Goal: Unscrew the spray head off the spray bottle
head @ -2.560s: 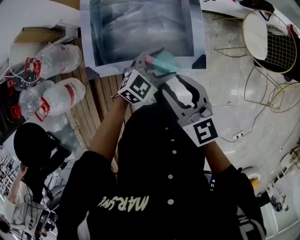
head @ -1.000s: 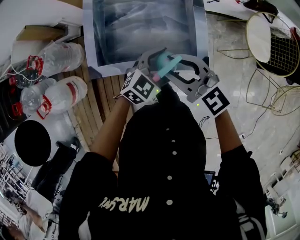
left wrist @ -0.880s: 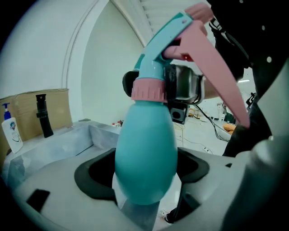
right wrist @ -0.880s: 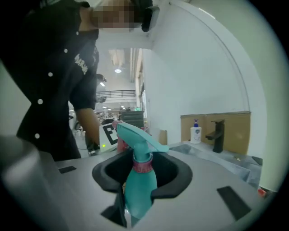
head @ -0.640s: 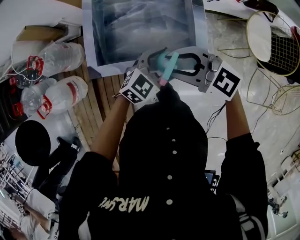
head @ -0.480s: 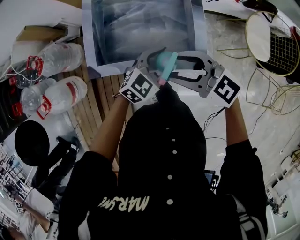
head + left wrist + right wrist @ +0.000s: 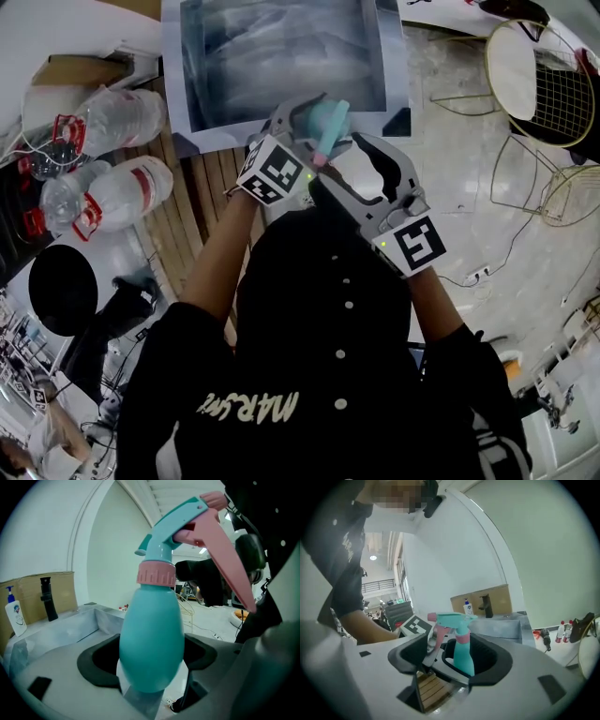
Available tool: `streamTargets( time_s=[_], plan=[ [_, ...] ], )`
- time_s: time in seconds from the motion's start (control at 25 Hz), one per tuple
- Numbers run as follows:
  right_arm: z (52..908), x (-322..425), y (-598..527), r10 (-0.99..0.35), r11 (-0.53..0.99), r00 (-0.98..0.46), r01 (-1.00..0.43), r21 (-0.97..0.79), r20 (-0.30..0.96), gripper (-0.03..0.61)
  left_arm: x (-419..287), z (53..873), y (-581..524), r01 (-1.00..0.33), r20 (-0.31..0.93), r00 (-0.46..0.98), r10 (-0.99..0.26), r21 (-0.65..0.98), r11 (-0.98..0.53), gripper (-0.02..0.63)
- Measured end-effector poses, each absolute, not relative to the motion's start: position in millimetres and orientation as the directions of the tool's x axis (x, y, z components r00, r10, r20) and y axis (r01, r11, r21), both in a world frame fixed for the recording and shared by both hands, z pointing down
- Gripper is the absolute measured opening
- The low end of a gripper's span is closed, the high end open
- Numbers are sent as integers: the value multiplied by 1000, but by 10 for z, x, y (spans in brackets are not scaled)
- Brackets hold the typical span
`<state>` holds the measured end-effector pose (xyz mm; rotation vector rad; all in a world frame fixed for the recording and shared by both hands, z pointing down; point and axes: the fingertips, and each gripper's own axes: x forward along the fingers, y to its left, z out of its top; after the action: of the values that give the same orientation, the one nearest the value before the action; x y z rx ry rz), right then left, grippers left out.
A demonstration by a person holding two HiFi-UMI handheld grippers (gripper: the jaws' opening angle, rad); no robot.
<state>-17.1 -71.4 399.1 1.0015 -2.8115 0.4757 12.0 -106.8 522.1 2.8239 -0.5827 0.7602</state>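
A teal spray bottle [image 7: 152,639] with a pink collar [image 7: 156,575], teal spray head [image 7: 173,522] and pink trigger [image 7: 225,550] stands upright in my left gripper [image 7: 152,667], which is shut on its rounded body. In the head view the bottle [image 7: 328,124] sits just above the left gripper [image 7: 302,127]. My right gripper [image 7: 345,171] lies below and right of it. Its jaws have just been opening and now stand wide. In the right gripper view the bottle [image 7: 463,656] shows in the gap of the right gripper [image 7: 450,660], apart from both pads.
Two plastic water bottles [image 7: 112,117] with red labels lie at the left on a slatted wooden top [image 7: 202,202]. A grey lined basin [image 7: 281,112] is ahead. A wire chair [image 7: 548,80] stands at the right. A soap bottle [image 7: 14,616] and black faucet [image 7: 47,604] stand by cardboard.
The right gripper came off the spray head, swung down and right toward the person's body, and its jaws opened. The left gripper and bottle stayed in place.
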Motion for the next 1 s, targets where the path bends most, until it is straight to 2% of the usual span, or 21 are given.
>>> streamTargets(
  time_s=[0.16, 0.44, 0.72, 1.0],
  plan=[
    [3982, -310, -733, -604, 714, -758, -652, -256, 245, 344, 107, 5238, -1067, -417, 519, 787, -332, 51, -908, 410],
    [4026, -343, -869, -616, 685, -738, -675, -276, 275, 345, 117, 5282, -1056, -418, 533, 780, -328, 53, -907, 410],
    [4027, -356, -971, -592, 740, -774, -633, -229, 226, 315, 128, 5251, -1064, -409, 531, 784, -322, 51, -911, 410],
    [4084, -401, -1022, -531, 830, -813, -555, -44, 240, 251, 155, 5229, -1061, -396, 530, 788, -313, 46, -917, 410]
  ],
)
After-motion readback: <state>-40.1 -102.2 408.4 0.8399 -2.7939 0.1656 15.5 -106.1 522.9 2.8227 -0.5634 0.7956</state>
